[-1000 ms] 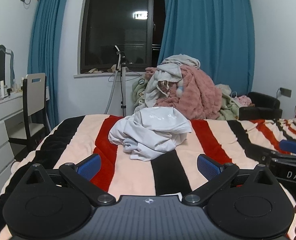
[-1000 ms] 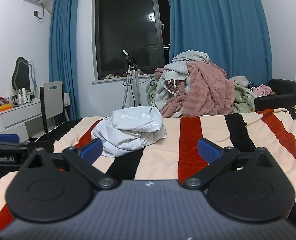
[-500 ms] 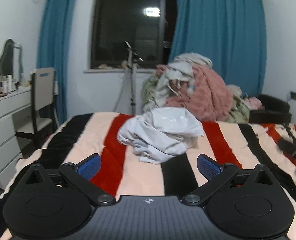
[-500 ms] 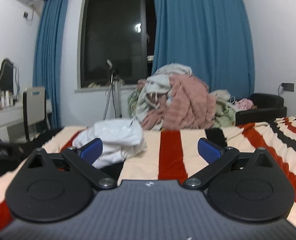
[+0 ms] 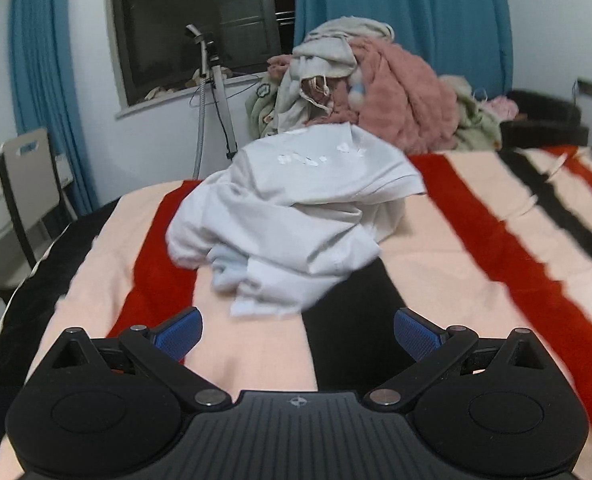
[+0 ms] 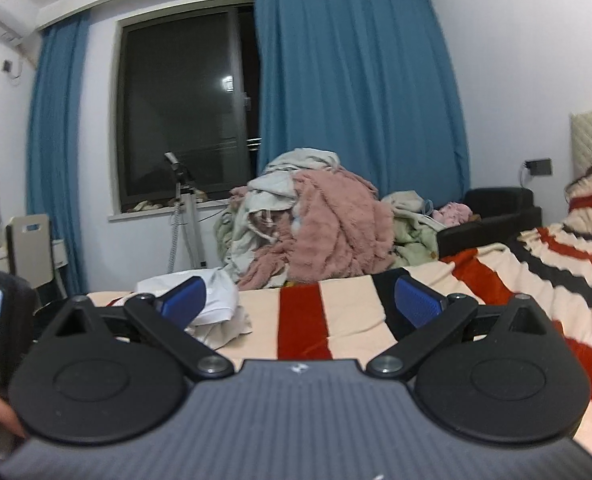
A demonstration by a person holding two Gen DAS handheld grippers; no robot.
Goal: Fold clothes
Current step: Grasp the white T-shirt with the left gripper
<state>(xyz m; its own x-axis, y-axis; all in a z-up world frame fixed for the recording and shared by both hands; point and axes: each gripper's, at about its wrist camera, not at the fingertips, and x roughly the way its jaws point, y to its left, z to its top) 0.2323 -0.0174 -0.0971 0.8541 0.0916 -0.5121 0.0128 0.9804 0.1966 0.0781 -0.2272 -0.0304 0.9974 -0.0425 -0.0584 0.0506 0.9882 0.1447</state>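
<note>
Left gripper (image 5: pixel 298 332): you are holding it low over the blanket (image 5: pixel 476 240), jaws spread wide and pinching nothing, blue pads (image 5: pixel 178 331) aimed at the shirt (image 5: pixel 292 216). Judgement: you are lining up for a first pick, so the wide spread makes sense for taking a bunched edge.

Right gripper (image 6: pixel 300 304): you are keeping it spread too, empty, pointing past the shirt (image 6: pixel 220 300) toward the window; the shirt is showing only behind its left pad (image 6: pixel 182 302). Judgement: it is waiting off to the side.

Shirt: pale grey-white, lying crumpled in a heap mid-blanket, across the red and black stripes, ahead of the left gripper and not touching it. White print is showing on the upper panel; a hem is trailing nearest the pads. No sleeve or collar is clearly readable. Nothing is folded yet.
</note>
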